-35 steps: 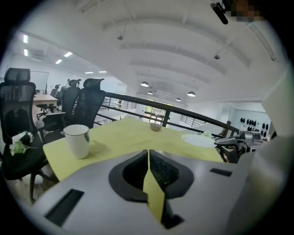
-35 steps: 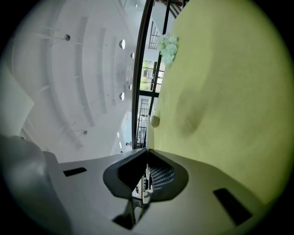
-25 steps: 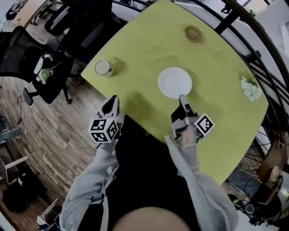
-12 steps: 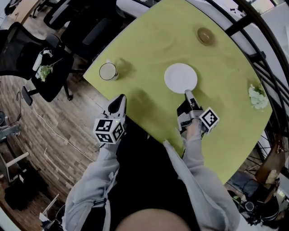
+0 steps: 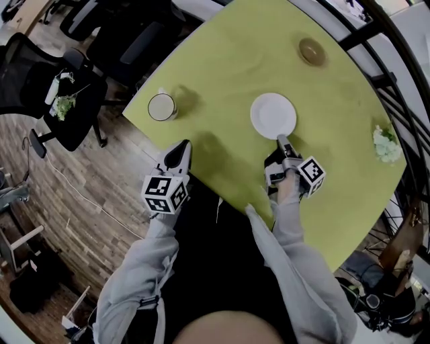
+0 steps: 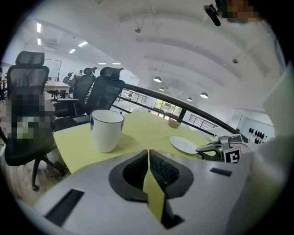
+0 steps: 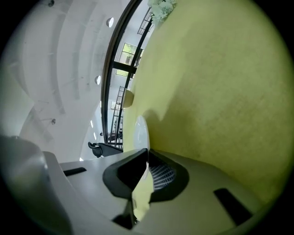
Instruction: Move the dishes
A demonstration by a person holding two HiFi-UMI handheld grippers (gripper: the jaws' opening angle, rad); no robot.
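A white plate [image 5: 273, 115] lies on the yellow-green table [image 5: 228, 60]; it also shows in the left gripper view [image 6: 183, 145] and, tilted on its side, in the right gripper view [image 7: 140, 133]. My right gripper [image 5: 280, 140] [image 7: 147, 151] is shut and empty, its tip just short of the plate's near rim. A white mug [image 5: 162, 107] [image 6: 106, 130] stands near the table's left corner. My left gripper [image 5: 180, 149] [image 6: 148, 152] hovers at the table edge below the mug, shut with nothing in it. A small brown bowl [image 5: 312, 51] [image 6: 173, 122] sits far back.
A bunch of pale flowers [image 5: 386, 146] [image 7: 161, 7] lies at the table's right edge. Black office chairs [image 5: 64, 94] stand left of the table over a wooden floor. A dark railing [image 5: 376, 60] runs behind the table.
My right gripper has sunk toward the table, staying at the plate's near rim. My left gripper has crept a little toward the table edge. Both stayed shut.
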